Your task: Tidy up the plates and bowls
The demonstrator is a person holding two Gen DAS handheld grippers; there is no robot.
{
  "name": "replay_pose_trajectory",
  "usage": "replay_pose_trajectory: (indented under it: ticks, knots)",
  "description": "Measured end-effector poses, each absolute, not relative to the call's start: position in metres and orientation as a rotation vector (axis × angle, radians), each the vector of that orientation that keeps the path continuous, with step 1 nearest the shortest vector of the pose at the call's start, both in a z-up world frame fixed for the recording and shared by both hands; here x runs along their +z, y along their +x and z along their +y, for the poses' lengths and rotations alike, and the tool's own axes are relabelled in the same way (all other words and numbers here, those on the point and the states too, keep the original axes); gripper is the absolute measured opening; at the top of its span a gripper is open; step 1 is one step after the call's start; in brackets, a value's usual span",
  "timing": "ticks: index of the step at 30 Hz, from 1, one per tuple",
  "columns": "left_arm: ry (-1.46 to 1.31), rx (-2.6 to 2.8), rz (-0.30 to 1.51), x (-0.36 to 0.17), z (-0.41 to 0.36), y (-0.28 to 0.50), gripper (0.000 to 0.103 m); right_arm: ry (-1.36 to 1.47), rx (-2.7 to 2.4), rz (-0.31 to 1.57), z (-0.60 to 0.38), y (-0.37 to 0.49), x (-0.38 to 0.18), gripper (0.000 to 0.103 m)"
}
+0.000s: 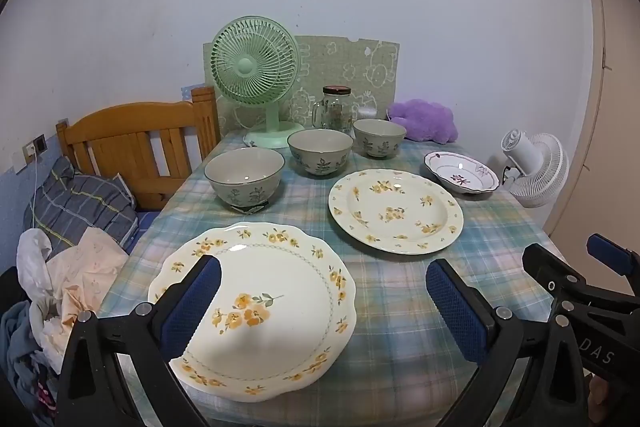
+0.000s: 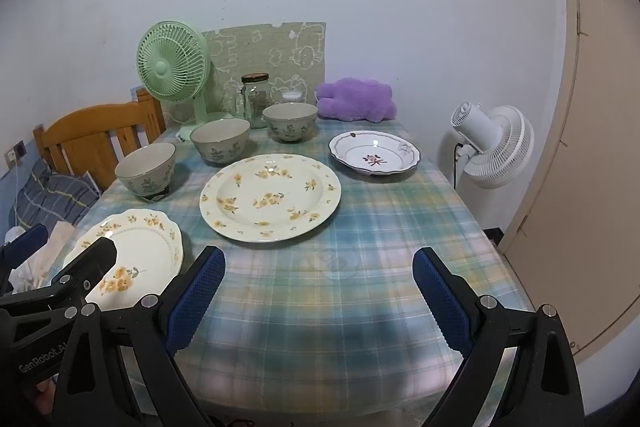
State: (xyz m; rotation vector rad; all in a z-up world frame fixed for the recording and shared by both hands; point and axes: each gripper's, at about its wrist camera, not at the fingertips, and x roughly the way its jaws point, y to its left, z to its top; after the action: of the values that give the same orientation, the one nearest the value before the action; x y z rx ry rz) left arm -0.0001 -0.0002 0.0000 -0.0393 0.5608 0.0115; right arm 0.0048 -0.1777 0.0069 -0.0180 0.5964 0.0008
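We held both grippers low at the near edge of the table (image 2: 360,267), each with its jaws spread wide and nothing between them. The left gripper (image 1: 322,301) hung over the scalloped plate (image 1: 276,307) with yellow flowers, which lay flat at the near left on the checked cloth; its left pad overlapped the plate's rim in the left wrist view, though we could not tell whether it touched. The right gripper (image 2: 318,291) hovered over bare cloth, to the right of that plate.

Farther in, near the middle, lay the round plate (image 2: 270,197) with scattered yellow blossoms. Beyond it to the right sat the shallow dish (image 2: 374,157) with a dark rim line and a reddish motif. Three green-grey bowls ran in a diagonal row from mid left toward the far centre: the nearest bowl (image 1: 244,177), the middle bowl (image 1: 320,151) and the farthest bowl (image 1: 379,137), all upright and apart.

At the far edge stood a green fan (image 1: 256,67), a glass jar (image 1: 336,109) and a purple plush (image 1: 424,119).
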Motion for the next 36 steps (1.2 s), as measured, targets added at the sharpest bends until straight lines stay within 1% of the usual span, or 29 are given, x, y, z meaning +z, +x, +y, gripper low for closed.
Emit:
replay_pose_trajectory:
  ticks: [36]
  knots:
    - [-0.04, 0.012, 0.561, -0.0003, -0.0006, 0.0, 0.103, -0.018, 0.001, 0.599, -0.1792, 0.0061, 0.0055, 0.096]
